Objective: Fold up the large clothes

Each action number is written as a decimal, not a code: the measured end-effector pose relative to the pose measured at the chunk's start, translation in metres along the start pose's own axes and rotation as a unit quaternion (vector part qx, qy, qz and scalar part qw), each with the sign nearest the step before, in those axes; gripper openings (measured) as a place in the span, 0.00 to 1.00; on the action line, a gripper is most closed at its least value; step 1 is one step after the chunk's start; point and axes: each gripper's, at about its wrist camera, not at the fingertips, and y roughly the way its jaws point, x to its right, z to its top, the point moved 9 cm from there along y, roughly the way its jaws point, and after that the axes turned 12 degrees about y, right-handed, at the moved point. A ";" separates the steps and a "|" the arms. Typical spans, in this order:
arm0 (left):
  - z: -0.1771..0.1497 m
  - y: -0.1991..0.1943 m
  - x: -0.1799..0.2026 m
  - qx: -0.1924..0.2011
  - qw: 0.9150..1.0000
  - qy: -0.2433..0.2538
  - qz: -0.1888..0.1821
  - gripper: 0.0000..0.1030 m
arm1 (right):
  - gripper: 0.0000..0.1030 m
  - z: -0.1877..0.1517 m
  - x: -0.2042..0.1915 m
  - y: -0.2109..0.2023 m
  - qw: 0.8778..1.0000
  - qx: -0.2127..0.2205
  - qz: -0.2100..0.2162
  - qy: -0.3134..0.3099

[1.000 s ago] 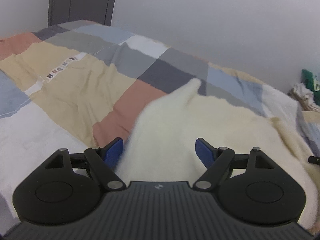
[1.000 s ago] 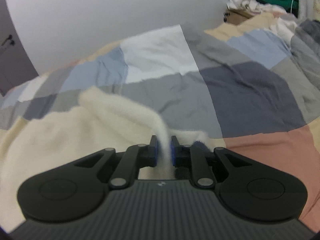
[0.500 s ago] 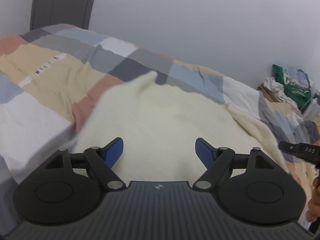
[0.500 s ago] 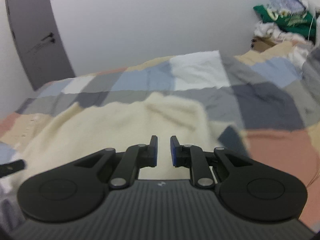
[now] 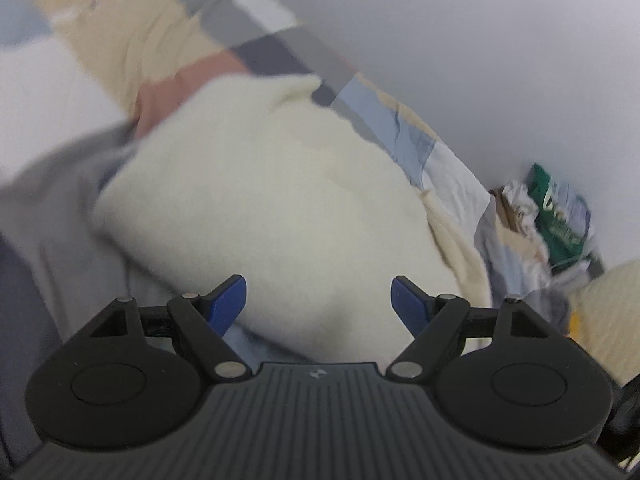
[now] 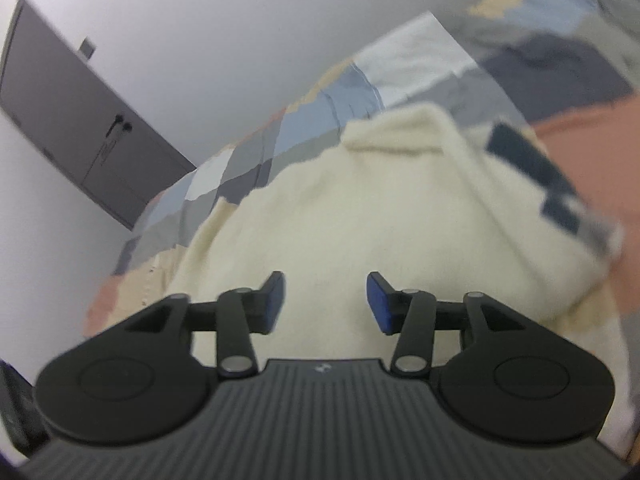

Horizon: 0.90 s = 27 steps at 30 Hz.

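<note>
A cream fleece garment (image 5: 272, 184) lies folded over on the patchwork bedspread (image 5: 120, 48). In the left wrist view, tilted and blurred, my left gripper (image 5: 319, 300) hangs open above the garment's near edge, its blue pads apart with nothing between them. The right wrist view shows the same garment (image 6: 360, 208) with a folded corner at the far side and a dark patch along its right edge. My right gripper (image 6: 326, 300) is above the cloth; its jaws are opening and nothing is pinched between the blue pads.
The bedspread (image 6: 420, 52) runs up to a pale wall. A grey door (image 6: 76, 128) stands at the left in the right wrist view. A heap of clothes with a green item (image 5: 556, 216) sits at the bed's far right corner.
My right gripper let go of the cream cloth it pinched a second ago and now stands apart. Both grippers drew back and rolled, so both views tilt. The garment lies folded over.
</note>
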 end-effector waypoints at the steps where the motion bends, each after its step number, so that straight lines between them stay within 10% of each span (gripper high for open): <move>1: -0.002 0.000 -0.002 -0.006 1.000 -0.014 -0.004 0.81 | 0.76 -0.003 0.002 0.000 1.000 -0.007 0.005 0.018; 15: -0.033 0.030 -0.025 -0.062 0.970 -0.209 -0.104 0.82 | 0.84 -0.042 0.043 0.039 0.946 -0.107 0.037 0.303; 27: -0.022 0.045 -0.064 0.010 0.954 -0.287 -0.086 0.73 | 0.84 -0.042 0.069 0.061 0.947 -0.077 -0.004 0.310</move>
